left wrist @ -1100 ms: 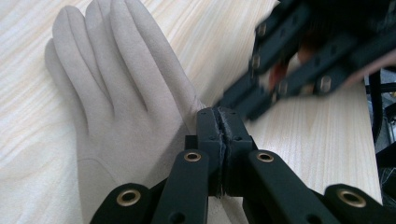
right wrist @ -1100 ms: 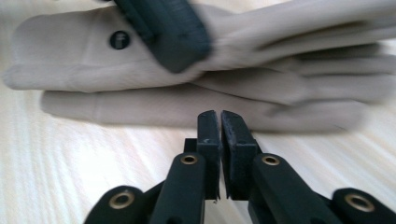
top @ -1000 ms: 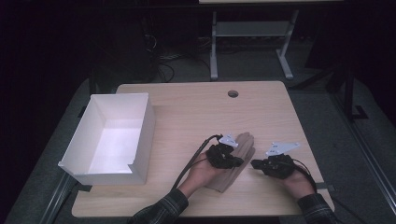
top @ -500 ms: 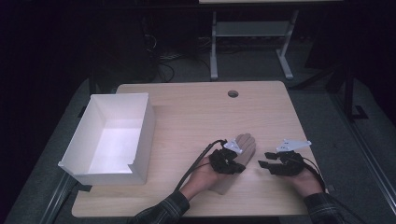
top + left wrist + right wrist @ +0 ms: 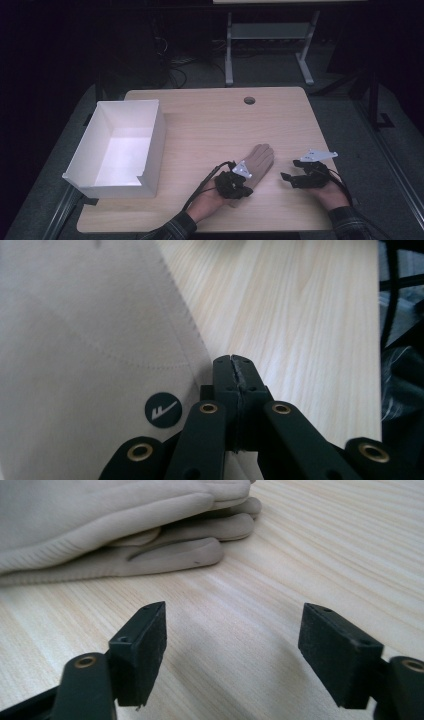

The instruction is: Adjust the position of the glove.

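Beige glove (image 5: pixel 259 162) shifted up the table (image 5: pixel 210 120) since earlier, now flat near the front edge, left gripper (image 5: pixel 244 189) clamped on its cuff, right gripper (image 5: pixel 287 178) just beside it, jaws just opened wide, nothing between, white box (image 5: pixel 152 145) well apart.

Beige glove (image 5: pixel 259 162) with faint stitched seam lines and a small round dark logo patch (image 5: pixel 162 410) bearing a pale slanted mark. Beneath the glove, pale wood table (image 5: pixel 210 120), fine straight grain, with a dark round hole (image 5: pixel 249 100) far beyond the glove. Left of the glove, plain white box (image 5: pixel 150 145). Black left gripper (image 5: pixel 239 188) with brass-coloured rivets and a grey plate. Right of the glove, black right gripper (image 5: pixel 292 179), grey plate too. Dark plaid sleeves (image 5: pixel 170 231).
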`<action>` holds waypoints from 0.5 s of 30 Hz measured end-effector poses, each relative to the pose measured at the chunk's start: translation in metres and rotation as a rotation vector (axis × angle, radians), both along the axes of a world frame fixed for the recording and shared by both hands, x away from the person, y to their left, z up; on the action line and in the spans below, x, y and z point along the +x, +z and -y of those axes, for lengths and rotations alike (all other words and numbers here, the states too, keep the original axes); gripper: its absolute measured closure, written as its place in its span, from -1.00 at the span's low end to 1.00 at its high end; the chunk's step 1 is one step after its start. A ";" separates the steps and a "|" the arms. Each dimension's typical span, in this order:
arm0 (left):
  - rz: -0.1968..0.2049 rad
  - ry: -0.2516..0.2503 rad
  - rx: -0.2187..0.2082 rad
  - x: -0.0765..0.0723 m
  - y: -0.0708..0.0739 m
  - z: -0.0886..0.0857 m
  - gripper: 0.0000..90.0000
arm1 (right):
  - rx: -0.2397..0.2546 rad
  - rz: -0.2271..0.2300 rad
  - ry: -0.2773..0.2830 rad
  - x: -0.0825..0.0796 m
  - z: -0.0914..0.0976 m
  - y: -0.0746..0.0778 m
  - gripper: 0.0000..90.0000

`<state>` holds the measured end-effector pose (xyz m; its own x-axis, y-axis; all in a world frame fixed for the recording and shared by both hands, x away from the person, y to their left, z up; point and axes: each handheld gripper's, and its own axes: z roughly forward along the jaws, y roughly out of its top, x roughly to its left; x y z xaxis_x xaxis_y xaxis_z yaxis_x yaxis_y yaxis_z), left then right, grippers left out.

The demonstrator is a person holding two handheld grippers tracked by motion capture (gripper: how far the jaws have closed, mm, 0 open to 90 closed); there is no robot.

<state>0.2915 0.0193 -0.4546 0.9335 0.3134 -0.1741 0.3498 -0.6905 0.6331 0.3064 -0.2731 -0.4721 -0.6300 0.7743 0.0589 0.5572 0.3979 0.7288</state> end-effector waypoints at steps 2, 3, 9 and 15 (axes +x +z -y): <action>0.002 0.008 0.004 0.001 0.000 -0.007 0.99 | -0.013 0.001 0.005 -0.001 -0.001 -0.001 -0.43; 0.002 0.008 0.004 0.001 0.000 -0.007 0.99 | -0.013 0.001 0.005 -0.001 -0.001 -0.001 -0.43; 0.024 0.033 0.025 0.002 0.003 -0.026 0.99 | -0.024 0.002 0.019 0.000 -0.004 -0.005 -0.51; 0.046 0.056 0.018 0.005 0.011 -0.042 0.97 | -0.017 0.005 0.023 0.000 -0.005 -0.009 -0.60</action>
